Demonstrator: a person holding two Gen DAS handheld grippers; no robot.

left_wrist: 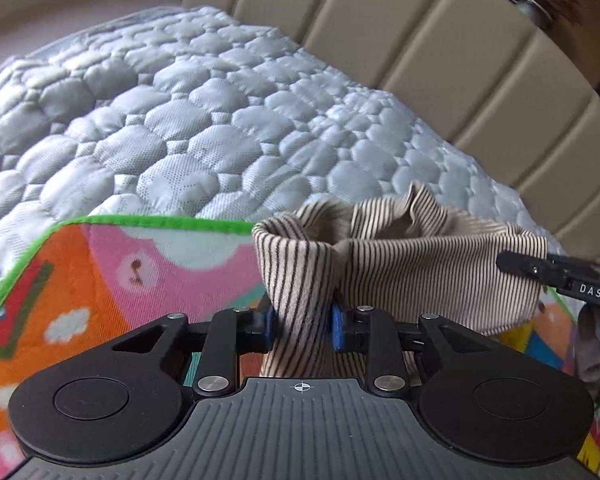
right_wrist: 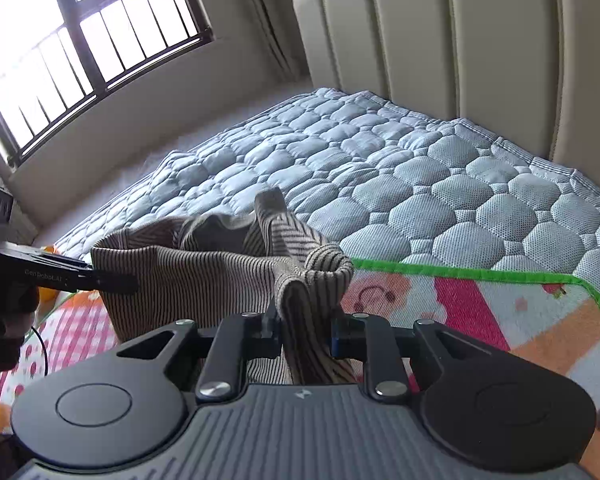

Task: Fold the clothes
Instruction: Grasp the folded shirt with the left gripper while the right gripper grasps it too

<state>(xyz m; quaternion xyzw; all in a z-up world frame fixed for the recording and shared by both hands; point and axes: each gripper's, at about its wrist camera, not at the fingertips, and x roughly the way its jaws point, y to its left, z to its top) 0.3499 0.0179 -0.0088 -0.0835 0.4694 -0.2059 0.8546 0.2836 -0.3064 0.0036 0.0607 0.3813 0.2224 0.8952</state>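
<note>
A beige garment with thin black stripes [left_wrist: 420, 264] hangs stretched between my two grippers above a colourful play mat [left_wrist: 112, 280]. My left gripper [left_wrist: 303, 326] is shut on one bunched end of it. My right gripper [right_wrist: 305, 332] is shut on the other end of the striped garment [right_wrist: 204, 276]. The right gripper's finger shows at the right edge of the left wrist view [left_wrist: 540, 270], and the left gripper's finger shows at the left of the right wrist view [right_wrist: 80, 276]. The cloth sags and folds between them.
The play mat [right_wrist: 480, 312] has a green border and lies on a grey quilted mattress [left_wrist: 180, 120], which also shows in the right wrist view [right_wrist: 440, 200]. A beige padded headboard [right_wrist: 480, 40] stands behind. A barred window [right_wrist: 80, 28] is at the far left.
</note>
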